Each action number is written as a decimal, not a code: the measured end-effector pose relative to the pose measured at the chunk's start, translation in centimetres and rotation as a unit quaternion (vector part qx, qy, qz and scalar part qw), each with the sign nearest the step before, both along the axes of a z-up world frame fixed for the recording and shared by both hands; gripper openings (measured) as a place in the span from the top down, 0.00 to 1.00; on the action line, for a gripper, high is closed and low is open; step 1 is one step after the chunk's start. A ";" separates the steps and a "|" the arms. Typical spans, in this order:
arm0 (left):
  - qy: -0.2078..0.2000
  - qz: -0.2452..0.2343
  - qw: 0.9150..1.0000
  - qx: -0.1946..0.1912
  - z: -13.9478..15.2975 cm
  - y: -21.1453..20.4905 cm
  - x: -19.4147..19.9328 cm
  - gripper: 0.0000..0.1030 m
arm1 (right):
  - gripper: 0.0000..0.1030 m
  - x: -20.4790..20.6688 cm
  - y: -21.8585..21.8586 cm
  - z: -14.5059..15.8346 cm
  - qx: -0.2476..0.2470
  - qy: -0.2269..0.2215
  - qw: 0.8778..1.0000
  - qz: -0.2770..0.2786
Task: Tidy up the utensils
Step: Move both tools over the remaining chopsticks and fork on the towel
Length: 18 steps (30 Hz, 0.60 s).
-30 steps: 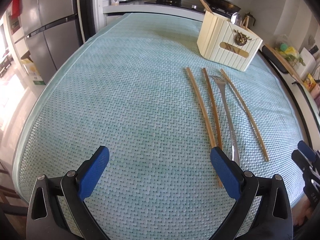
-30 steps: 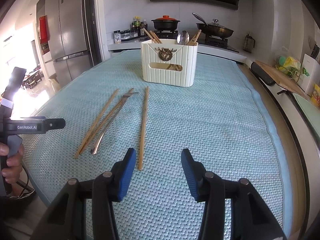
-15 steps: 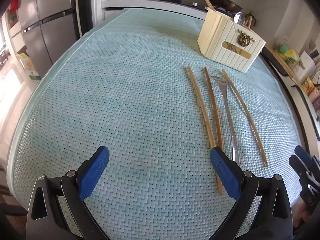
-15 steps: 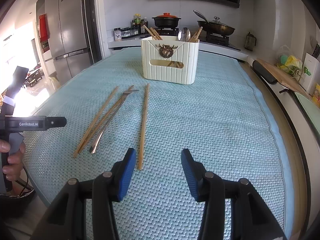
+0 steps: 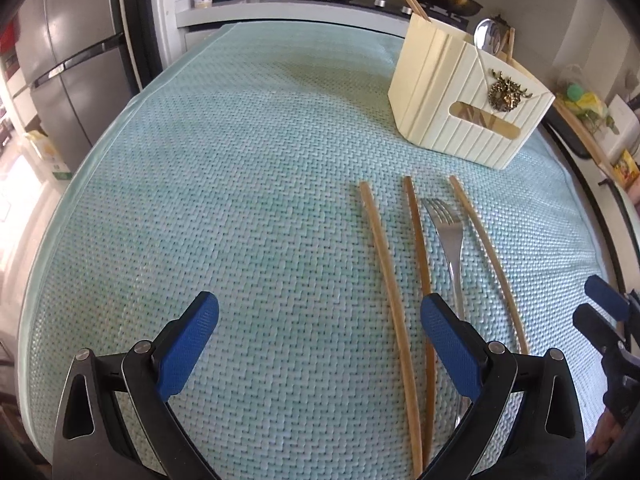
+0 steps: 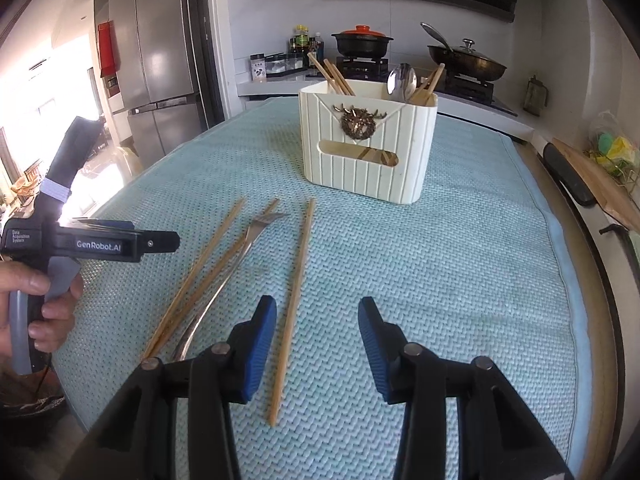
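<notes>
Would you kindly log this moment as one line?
left gripper: open, empty | right gripper: open, empty | fork, three chopsticks: on mat | holder: upright

Three wooden chopsticks (image 5: 386, 280), steel fork (image 5: 448, 236) flat on mat; cream holder (image 6: 368, 148) upright beyond, holding spoon (image 6: 402, 80), chopsticks

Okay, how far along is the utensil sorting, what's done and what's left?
Partly done: the cream utensil holder already holds a spoon and several chopsticks. Nothing is in hand: the left gripper and right gripper are both open and hold nothing. Left on the teal mat: three chopsticks and one fork.
</notes>
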<state>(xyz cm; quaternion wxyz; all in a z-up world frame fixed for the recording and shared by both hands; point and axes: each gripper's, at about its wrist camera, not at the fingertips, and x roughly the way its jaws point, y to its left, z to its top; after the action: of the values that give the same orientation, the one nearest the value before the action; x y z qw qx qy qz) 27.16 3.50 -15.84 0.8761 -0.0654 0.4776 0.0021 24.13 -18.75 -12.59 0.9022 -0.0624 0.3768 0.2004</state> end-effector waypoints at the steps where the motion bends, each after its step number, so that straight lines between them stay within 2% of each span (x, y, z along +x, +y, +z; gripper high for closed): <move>1: 0.000 0.000 1.000 0.003 -0.1 -0.2 0.3 0.02 | 0.58 0.8 0.4 -0.1 0.002 0.004 1.000 0.004; 9: 0.014 0.006 1.000 0.018 -1.0 -1.1 1.8 0.02 | 0.62 5.7 2.8 -2.4 0.006 0.045 0.999 0.017; 18: 0.012 0.012 1.000 0.019 -1.0 -0.7 1.8 0.02 | 0.62 6.1 2.9 -3.1 0.000 0.052 0.999 0.018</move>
<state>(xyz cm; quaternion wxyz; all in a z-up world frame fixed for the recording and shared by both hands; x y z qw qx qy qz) 29.01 2.78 -16.82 0.8711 -0.0541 0.4876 0.0227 30.23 -15.80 -15.69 0.8778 -0.0586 0.4215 0.2200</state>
